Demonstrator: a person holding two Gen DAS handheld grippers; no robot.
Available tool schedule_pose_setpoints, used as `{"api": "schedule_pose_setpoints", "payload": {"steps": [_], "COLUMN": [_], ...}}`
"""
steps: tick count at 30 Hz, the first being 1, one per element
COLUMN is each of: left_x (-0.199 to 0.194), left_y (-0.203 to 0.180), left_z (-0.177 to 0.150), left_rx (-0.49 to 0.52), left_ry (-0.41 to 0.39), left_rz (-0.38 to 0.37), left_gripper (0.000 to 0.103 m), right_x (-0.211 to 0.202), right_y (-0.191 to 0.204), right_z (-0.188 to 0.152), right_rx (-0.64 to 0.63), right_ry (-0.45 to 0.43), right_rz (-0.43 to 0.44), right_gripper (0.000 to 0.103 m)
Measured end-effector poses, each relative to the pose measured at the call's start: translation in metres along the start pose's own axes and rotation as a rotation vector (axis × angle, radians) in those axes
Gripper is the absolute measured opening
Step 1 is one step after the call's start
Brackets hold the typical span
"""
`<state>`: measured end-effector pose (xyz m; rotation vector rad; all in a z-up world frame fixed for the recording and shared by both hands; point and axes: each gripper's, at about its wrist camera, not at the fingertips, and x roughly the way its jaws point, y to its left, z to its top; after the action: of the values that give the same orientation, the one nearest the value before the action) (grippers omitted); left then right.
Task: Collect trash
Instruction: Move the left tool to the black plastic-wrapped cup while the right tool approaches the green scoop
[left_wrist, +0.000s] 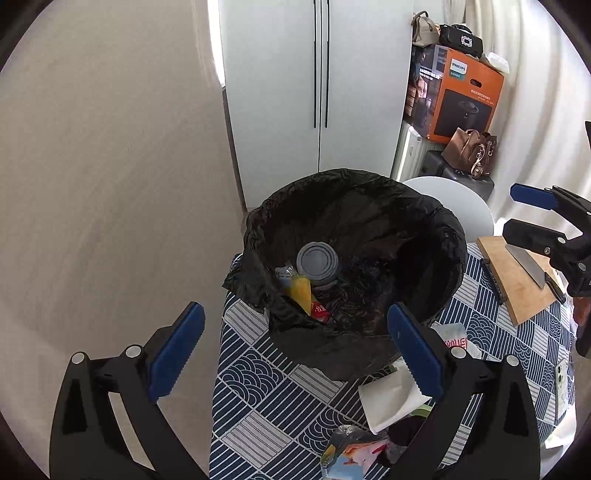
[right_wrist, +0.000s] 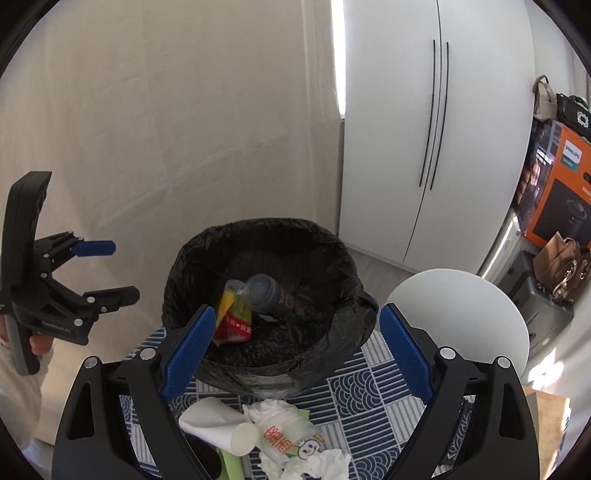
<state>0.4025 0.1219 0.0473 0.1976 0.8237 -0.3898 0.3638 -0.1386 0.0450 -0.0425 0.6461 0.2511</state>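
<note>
A bin lined with a black bag (left_wrist: 424, 221) (right_wrist: 332, 258) stands on the blue patterned tablecloth (left_wrist: 266, 402) (right_wrist: 373, 391). Inside lie a grey bottle (left_wrist: 317, 264) (right_wrist: 266, 290), a yellow wrapper (left_wrist: 301, 291) (right_wrist: 227, 299) and a red packet (left_wrist: 320, 311) (right_wrist: 236, 328). My left gripper (left_wrist: 295, 350) (right_wrist: 107, 269) hangs open just in front of the bin, nothing between its blue pads. My right gripper (right_wrist: 297, 354) (left_wrist: 524, 214) is open too, over the bin's near rim. On the cloth lie a crushed white paper cup (right_wrist: 221, 424) (left_wrist: 391, 398), crumpled tissue with a printed wrapper (right_wrist: 291, 439) and a colourful wrapper (left_wrist: 354, 454).
A wooden cutting board (left_wrist: 517, 280) with a knife (left_wrist: 528, 266) lies at the right of the table. A white round stool (right_wrist: 465, 317) (left_wrist: 450, 199) stands behind the bin. White cupboard doors (left_wrist: 317, 81), an orange box (left_wrist: 461, 96), bags and a suitcase fill the back.
</note>
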Motion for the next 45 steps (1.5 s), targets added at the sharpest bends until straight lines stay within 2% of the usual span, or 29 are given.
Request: {"api": "schedule_pose_setpoints", "payload": {"steps": [19,33,45], "left_x": [0.001,0.009,0.014], "left_y": [-0.003,-0.033,-0.066], "left_z": [-0.062,-0.105,-0.142], "left_rx": [-0.051,-0.032,-0.048], "left_ry": [0.103,0.174,0.219], "left_rz": [0.010,0.020,-0.026], "left_gripper": [0.097,0.097,0.097], "right_x": [-0.003,0.003,0.008], "right_y": [-0.003,-0.005,-0.009], "right_z": [-0.062,-0.106,-0.144], "right_rx": [0.026,-0.011,-0.058], "right_ry": [0.107,0.202,0.292], "right_rz": [-0.005,0.019,0.064], "right_gripper": [0.086,0.086,0.086]}}
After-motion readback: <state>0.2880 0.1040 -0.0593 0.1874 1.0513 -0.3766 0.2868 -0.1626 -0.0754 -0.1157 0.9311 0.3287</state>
